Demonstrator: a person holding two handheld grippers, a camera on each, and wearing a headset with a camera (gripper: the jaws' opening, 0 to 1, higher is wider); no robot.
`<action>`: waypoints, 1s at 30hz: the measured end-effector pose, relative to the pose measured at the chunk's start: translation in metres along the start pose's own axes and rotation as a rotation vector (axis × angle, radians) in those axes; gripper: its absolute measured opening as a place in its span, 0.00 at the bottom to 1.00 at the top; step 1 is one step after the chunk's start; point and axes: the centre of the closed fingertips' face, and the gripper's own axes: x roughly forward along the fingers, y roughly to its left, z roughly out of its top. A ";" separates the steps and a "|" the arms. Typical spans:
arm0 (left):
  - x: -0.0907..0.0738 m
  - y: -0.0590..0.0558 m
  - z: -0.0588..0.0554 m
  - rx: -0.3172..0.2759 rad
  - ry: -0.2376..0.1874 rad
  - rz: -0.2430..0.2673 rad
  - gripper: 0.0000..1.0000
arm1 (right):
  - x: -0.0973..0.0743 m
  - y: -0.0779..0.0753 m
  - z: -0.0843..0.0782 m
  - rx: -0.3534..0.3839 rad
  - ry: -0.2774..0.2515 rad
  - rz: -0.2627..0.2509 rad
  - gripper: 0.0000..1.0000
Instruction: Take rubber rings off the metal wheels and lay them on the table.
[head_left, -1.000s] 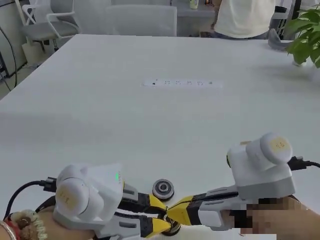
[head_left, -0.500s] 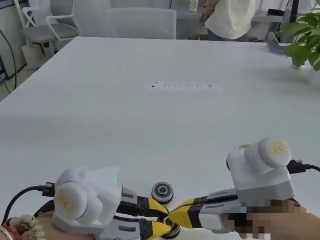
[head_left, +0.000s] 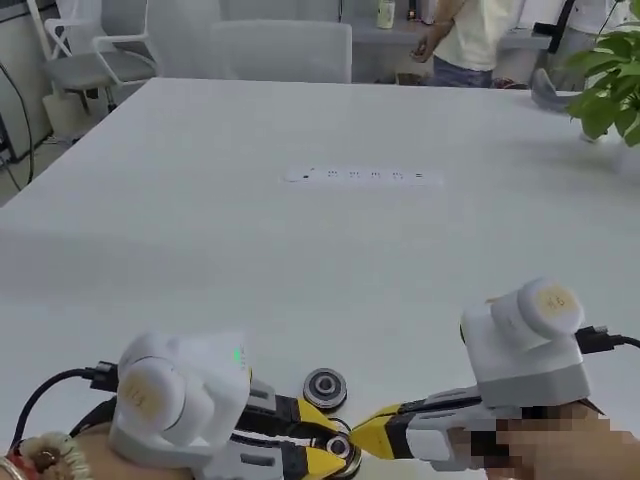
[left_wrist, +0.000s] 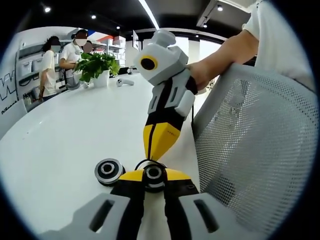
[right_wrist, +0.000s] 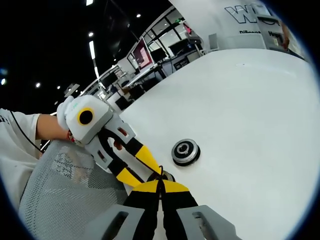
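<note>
A small metal wheel (left_wrist: 153, 173) sits between the yellow tips of my left gripper (left_wrist: 153, 178), which is shut on it just above the table's near edge. My right gripper (left_wrist: 151, 156) meets it tip to tip from the other side, jaws shut on a thin black rubber ring (left_wrist: 141, 163) that loops off the wheel. In the head view the left gripper (head_left: 338, 450) and right gripper (head_left: 360, 432) touch at the bottom centre. A second wheel (head_left: 325, 385) with its black ring on lies flat on the table beside them, also seen as the wheel (right_wrist: 185, 151) in the right gripper view.
The white table (head_left: 320, 250) stretches far ahead, with a flush socket strip (head_left: 362, 175) mid-table. A potted plant (head_left: 610, 80) stands at the far right. Chairs (head_left: 280, 45) and a person (head_left: 470, 40) are beyond the far edge. A mesh chair back (left_wrist: 250, 150) is close behind me.
The head camera has tilted up a little, so both grippers sit lower in the picture. They stay joined at the held wheel. The person beyond the table has shifted.
</note>
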 end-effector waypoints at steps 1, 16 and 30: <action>0.000 0.000 0.000 -0.005 0.003 -0.002 0.09 | 0.000 0.000 0.000 -0.002 -0.001 0.000 0.00; -0.011 0.007 0.009 -0.036 -0.009 -0.004 0.10 | -0.003 0.001 0.005 0.010 -0.028 0.008 0.00; -0.028 0.023 0.031 -0.026 -0.085 0.064 0.21 | -0.004 0.000 0.008 0.017 -0.040 0.010 0.00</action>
